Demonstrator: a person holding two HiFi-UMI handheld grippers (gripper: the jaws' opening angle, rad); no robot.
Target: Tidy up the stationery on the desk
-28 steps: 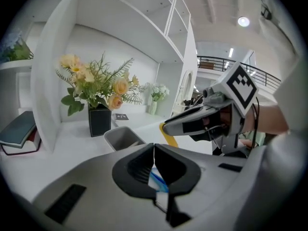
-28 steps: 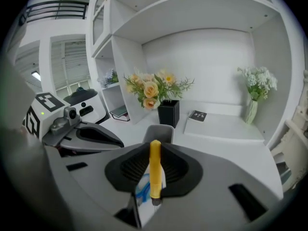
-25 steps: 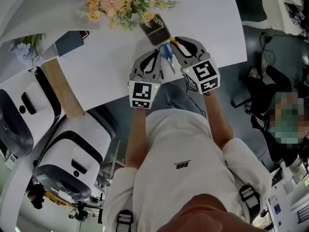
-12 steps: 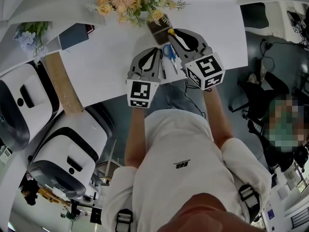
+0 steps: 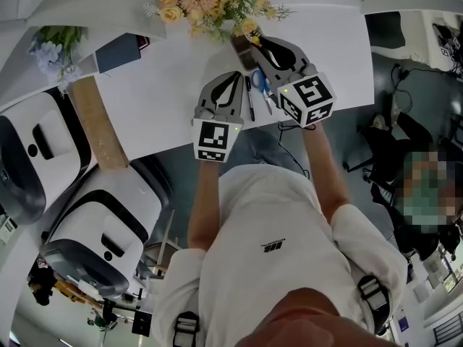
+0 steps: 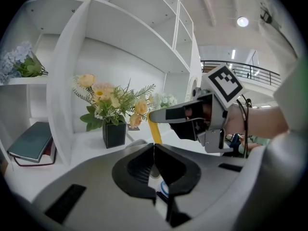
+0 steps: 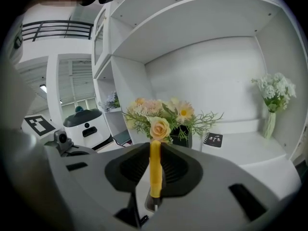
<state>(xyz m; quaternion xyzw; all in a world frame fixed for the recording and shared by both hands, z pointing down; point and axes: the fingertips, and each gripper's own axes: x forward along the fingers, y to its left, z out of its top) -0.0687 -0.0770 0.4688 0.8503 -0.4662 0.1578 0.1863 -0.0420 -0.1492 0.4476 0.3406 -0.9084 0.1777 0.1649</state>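
My right gripper (image 5: 255, 43) (image 7: 155, 146) is shut on a yellow pen (image 7: 155, 170) that runs lengthwise between its jaws, its tip poking out towards the flowers. In the left gripper view that gripper (image 6: 153, 115) hangs above the desk with the yellow pen (image 6: 155, 131) slanting down from it. My left gripper (image 5: 237, 74) (image 6: 154, 146) is beside it, shut with nothing held. Between the two grippers, blue-handled scissors (image 5: 260, 82) and a black pen (image 5: 249, 96) lie on the white desk (image 5: 159, 100).
A black vase (image 6: 114, 134) of yellow and pink flowers (image 5: 206, 2) stands just beyond the grippers. A dark book (image 5: 119, 51) lies to the left, a small black notebook (image 7: 213, 139) and a white flower vase (image 7: 269, 119) to the right. Shelf walls enclose the back.
Both grippers have moved farther over the desk towards the flowers, the right one carrying the yellow pen. The scissors and the black pen lie as before.
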